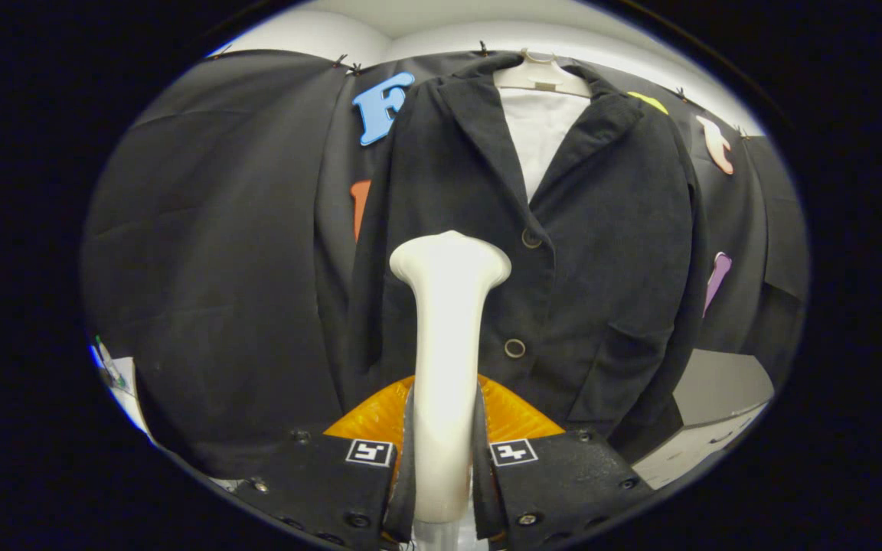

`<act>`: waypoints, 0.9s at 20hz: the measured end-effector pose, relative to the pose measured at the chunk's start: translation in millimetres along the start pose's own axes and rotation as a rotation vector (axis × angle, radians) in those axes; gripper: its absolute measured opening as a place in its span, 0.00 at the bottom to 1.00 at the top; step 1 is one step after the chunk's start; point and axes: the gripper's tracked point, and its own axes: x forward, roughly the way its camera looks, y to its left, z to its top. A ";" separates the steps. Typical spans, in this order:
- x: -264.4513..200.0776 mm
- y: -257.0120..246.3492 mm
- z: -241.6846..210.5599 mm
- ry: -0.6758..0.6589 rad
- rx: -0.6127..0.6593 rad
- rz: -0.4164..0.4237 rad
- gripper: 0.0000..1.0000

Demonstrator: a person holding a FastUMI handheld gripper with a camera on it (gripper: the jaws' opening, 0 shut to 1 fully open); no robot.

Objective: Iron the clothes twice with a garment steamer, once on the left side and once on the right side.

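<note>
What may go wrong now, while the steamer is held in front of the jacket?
1. The gripper is shut on the steamer low on its smooth handle, so the head may tilt or slip.
2. The head sits near the jacket buttons and could catch on them.

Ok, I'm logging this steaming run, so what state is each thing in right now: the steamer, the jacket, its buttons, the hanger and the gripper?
White garment steamer: upright, clamped between the fingers, head up near the jacket's front.
Dark lapelled jacket: hanging, front closed.
Two round buttons: both fastened.
White shirt: under the jacket, showing at the collar.
White hanger: carrying the jacket.
Gripper: shut on the steamer's handle.
</note>
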 end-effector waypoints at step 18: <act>2.3 4.8 -130.3 0.242 -0.043 0.047 0.33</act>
